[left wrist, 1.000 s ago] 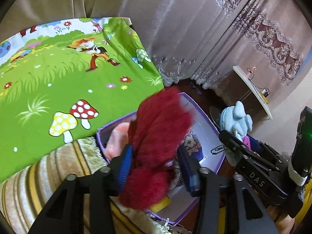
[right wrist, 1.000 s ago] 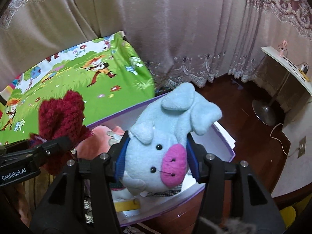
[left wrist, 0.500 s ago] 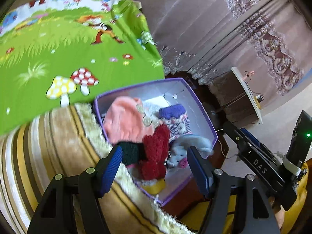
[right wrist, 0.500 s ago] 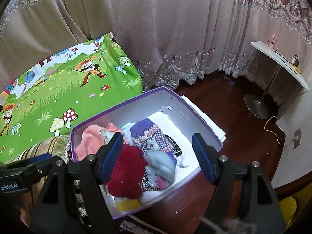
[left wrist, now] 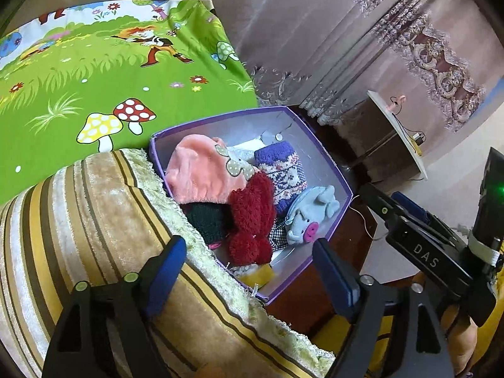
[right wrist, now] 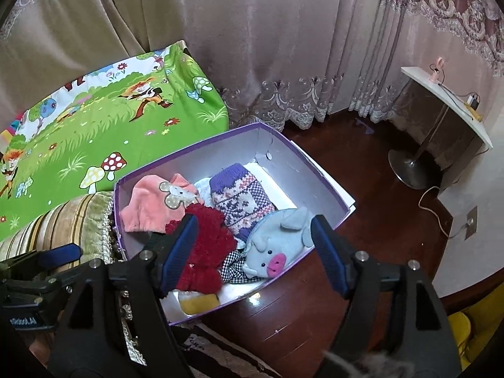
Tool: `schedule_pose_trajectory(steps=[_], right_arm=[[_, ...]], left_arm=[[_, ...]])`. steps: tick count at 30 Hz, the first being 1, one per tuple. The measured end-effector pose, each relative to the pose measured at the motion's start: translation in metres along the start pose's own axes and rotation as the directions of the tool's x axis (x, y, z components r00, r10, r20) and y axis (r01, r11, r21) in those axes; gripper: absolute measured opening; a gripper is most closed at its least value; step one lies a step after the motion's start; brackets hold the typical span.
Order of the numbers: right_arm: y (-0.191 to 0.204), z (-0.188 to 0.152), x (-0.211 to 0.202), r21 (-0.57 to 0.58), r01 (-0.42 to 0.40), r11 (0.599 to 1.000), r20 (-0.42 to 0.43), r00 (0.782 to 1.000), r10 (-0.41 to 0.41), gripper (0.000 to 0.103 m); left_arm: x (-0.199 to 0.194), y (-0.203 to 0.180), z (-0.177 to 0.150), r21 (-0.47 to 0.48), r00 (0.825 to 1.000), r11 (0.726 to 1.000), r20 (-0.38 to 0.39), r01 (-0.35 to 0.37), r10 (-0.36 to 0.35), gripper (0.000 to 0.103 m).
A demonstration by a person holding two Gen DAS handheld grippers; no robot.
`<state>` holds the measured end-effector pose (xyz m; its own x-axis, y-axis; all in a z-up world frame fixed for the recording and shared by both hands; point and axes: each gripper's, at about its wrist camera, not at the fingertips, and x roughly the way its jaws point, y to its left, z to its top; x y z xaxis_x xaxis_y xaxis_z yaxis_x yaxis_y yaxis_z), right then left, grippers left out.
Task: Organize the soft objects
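Since a second ago the red fluffy toy (left wrist: 252, 217) has left the left tongs (left wrist: 249, 278) and the blue pig plush (left wrist: 310, 217) has left the right tongs (right wrist: 253, 258); both now lie in the purple box (left wrist: 330, 170).

Left wrist view: the left tongs are spreading wider with nothing between the blue pads, which hang apart above the near end of the box and the striped cushion (left wrist: 94, 220). Inside the box the red toy lies at the near end, touching the pink garment (left wrist: 201, 170) and the dark knit piece (left wrist: 211, 217); the pig lies just beside it against the right wall, below the purple patterned sock (left wrist: 283, 170). The cushion's fringed edge presses against the box's left wall. Behind lies a green cartoon sheet (left wrist: 94, 72), then curtains (left wrist: 315, 31).

Right wrist view: the right tongs stand spread and empty over the box's near end, the left pad overlapping the red toy in view, the pig between the pads but lower. The box sits on the dark wooden floor (right wrist: 362, 189). A white side table (right wrist: 447, 107) stands well apart at the right.
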<state>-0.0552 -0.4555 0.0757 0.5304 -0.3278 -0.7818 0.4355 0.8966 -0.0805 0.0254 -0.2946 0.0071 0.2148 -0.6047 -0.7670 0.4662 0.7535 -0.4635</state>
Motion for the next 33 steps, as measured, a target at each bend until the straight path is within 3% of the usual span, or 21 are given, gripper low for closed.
schedule_pose_trajectory(steps=[33], right_arm=[[-0.0006,-0.0022,0.0074,-0.009,0.002,1.000,-0.018,1.000,-0.002,0.077]], left_arm=[[0.0093,0.0004,0.0073,-0.012,0.999,1.000,-0.033,-0.018,0.018,0.089]])
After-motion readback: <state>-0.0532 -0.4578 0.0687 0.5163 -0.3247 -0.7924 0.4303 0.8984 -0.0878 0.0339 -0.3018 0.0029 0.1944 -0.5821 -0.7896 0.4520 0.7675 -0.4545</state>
